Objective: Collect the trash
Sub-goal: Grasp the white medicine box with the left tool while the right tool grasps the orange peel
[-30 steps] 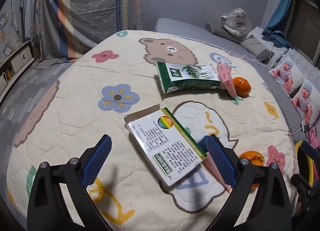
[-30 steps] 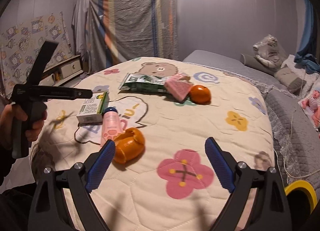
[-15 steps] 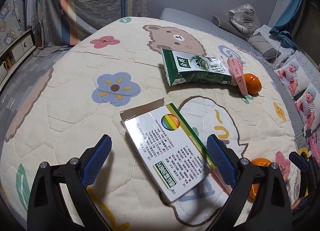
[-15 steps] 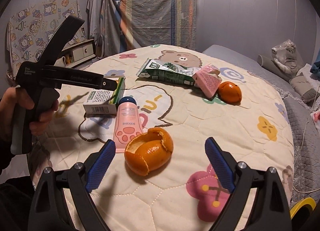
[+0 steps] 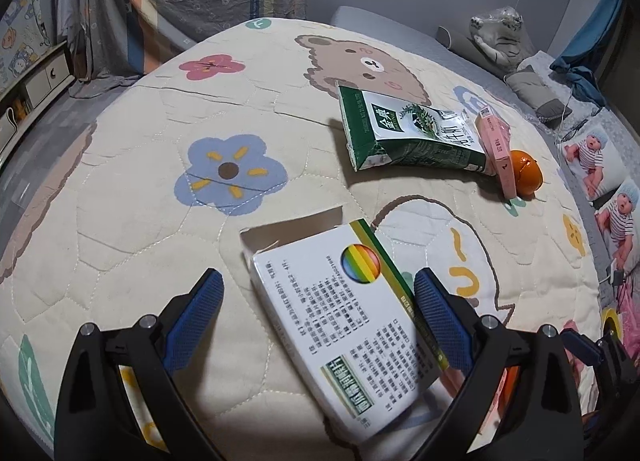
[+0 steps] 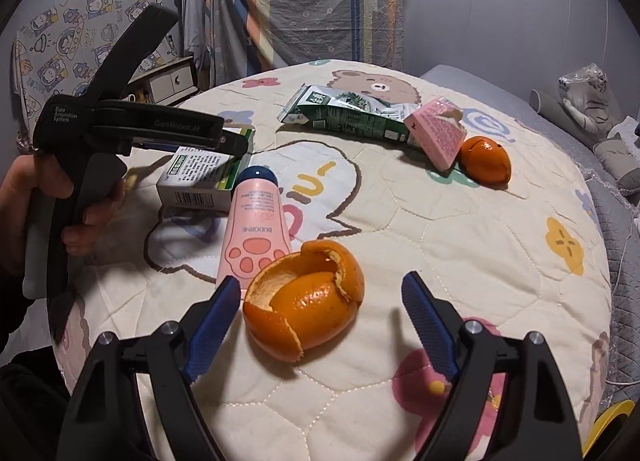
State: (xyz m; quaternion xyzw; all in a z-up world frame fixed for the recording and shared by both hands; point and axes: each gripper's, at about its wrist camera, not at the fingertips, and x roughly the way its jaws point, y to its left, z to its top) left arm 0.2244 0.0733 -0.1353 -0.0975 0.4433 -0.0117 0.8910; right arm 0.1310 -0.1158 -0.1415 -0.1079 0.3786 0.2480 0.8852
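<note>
While the white box (image 5: 352,325) is being framed by the wide-open left gripper (image 5: 318,301), the orange peel (image 6: 306,301) (just beside the box) is being framed by the wide-open right gripper (image 6: 320,309).

A hollow orange peel (image 6: 306,303) lies near; a white-and-green cardboard box (image 5: 352,325) lies flat left, flap open.

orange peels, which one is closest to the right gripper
The hollow, torn-open orange peel lying between the open fingers of the right gripper, beside the pink tube. The other peel sits far off against the pink box.
</note>
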